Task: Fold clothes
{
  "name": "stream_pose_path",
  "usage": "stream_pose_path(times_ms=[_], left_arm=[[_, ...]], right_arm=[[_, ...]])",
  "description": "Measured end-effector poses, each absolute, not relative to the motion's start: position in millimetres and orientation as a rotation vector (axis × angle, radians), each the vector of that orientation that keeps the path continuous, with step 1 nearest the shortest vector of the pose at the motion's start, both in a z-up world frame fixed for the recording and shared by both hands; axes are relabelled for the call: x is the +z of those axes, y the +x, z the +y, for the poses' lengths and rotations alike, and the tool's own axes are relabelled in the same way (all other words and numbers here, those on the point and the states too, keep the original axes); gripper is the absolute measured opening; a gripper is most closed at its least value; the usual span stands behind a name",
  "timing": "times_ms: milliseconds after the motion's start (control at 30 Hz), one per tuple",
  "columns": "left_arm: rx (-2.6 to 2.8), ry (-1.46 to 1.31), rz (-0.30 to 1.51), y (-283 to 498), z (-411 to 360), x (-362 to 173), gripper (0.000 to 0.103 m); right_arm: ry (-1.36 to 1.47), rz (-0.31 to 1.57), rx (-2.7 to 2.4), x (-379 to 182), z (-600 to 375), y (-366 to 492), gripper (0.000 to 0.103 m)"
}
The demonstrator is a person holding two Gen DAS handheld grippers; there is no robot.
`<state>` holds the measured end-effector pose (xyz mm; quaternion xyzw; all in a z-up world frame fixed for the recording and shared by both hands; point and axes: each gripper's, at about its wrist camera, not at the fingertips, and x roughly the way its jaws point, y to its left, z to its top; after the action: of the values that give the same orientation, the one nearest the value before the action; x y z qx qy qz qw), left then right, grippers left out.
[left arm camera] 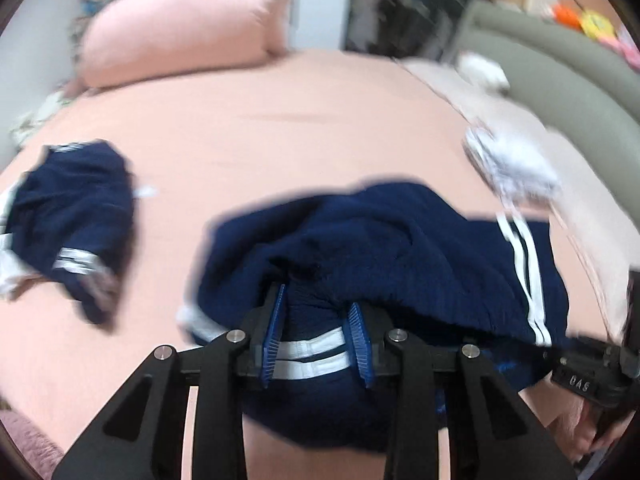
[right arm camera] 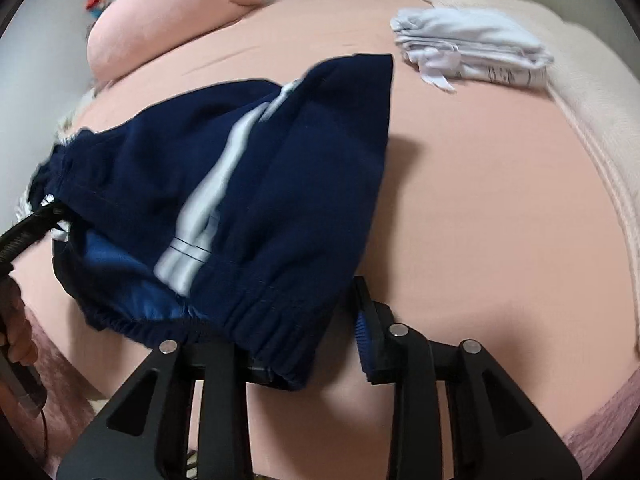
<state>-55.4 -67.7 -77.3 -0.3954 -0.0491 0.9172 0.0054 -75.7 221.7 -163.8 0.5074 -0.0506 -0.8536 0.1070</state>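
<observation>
My left gripper [left arm camera: 316,336] pinches the navy shorts [left arm camera: 400,248] by their striped edge; my right gripper [right arm camera: 320,344] clamps the waistband. They hang over the pink bed [left arm camera: 280,120]. Another navy garment [left arm camera: 76,216] lies at nine o'clock, folded white clothes [right arm camera: 472,56] at one.

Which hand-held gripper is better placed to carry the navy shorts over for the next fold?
Left: the left hand-held gripper has the navy shorts between its fingers; the right hand-held gripper sits at their edge, grip unclear.

Navy shorts [right arm camera: 248,184], white side stripes; pink sheet [right arm camera: 480,208]; pale-blue folded pile [right arm camera: 472,52]
</observation>
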Motion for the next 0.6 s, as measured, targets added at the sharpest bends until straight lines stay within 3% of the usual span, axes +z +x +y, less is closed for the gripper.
stream_pose_path(times_ms=[67, 233, 300, 333, 367, 467, 600], left_arm=[[2.925, -1.220, -0.181, -47, -80, -70, 0.032], [3.011, -1.267, -0.155, -27, -86, -82, 0.031], [3.000, -1.272, -0.215, -16, -99, -81, 0.031], [2.978, -1.274, -0.246, -8, -106, -79, 0.027], [2.946, -1.269, -0.255, -3, -107, -75, 0.009], [2.899, -1.197, -0.161, -3, -93, -53, 0.007], [2.929, -1.017, -0.017, -43, -86, 4, 0.006]], right_arm=[[1.495, -0.159, -2.481, -162, 218, -75, 0.046], [1.493, -0.305, -2.320, -162, 206, -72, 0.050], [1.444, -0.266, -2.369, -143, 205, -76, 0.047], [1.418, -0.247, -2.393, -134, 205, -78, 0.040], [1.393, -0.227, -2.417, -124, 204, -80, 0.031], [1.313, -0.167, -2.485, -97, 203, -87, 0.019], [1.203, -0.087, -2.572, -59, 202, -96, 0.017]])
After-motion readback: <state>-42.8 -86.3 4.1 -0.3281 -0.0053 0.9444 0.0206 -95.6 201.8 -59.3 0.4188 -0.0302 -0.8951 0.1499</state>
